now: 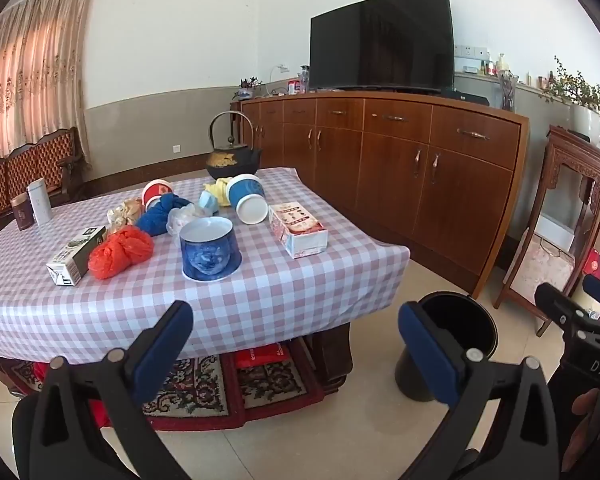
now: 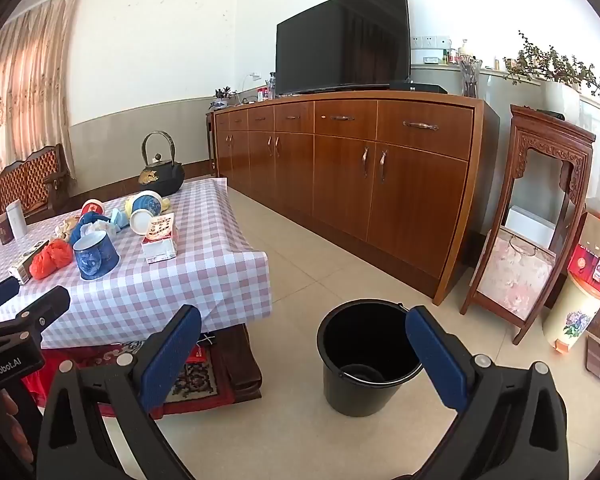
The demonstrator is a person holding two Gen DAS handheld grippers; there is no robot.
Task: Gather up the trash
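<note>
Trash lies on the checked tablecloth (image 1: 260, 300): a blue paper cup (image 1: 209, 250) upright, an orange crumpled bag (image 1: 118, 250), a blue bag (image 1: 162, 214), a tipped blue-and-white cup (image 1: 247, 198), a red-and-white carton (image 1: 298, 230) and a green-and-white carton (image 1: 76, 256). A black bucket (image 2: 366, 356) stands empty on the floor right of the table. My left gripper (image 1: 296, 332) is open in front of the table's near edge, holding nothing. My right gripper (image 2: 304, 340) is open above the floor, its right finger over the bucket's rim, also holding nothing.
A black iron kettle (image 1: 233, 158) stands at the table's far edge, two tins (image 1: 34, 206) at its left. A long wooden sideboard (image 2: 360, 176) with a TV (image 2: 342, 38) runs behind. A carved stand (image 2: 540, 216) and a floral bin (image 2: 576, 312) are at right. A rug (image 1: 228, 388) lies under the table.
</note>
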